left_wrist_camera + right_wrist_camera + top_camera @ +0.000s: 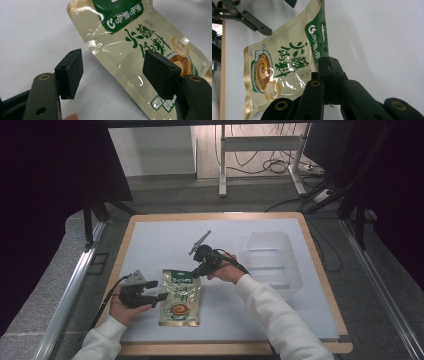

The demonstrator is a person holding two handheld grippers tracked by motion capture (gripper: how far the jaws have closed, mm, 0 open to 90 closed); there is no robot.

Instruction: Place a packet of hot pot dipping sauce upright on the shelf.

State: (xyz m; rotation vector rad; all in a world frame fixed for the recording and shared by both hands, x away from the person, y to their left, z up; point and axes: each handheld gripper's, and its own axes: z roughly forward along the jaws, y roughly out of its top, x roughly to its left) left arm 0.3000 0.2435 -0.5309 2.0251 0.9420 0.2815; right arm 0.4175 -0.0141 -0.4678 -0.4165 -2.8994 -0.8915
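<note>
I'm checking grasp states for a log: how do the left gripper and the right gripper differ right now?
The left gripper is open, its fingers spread beside the pouch's edge; the right gripper is shut on the pouch's green top edge. In the high view the left gripper sits at the pouch's left side, the right gripper at its far end. Both are black and hand-held.

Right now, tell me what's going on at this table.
A person in white sleeves works a gripper in each hand over a beige and green food pouch lying on the white table. The right gripper is shut on the pouch's green top edge. The left gripper is open, its jaws astride the pouch's side edge without touching it. A clear plastic bin sits to the right, apart from the pouch.
</note>
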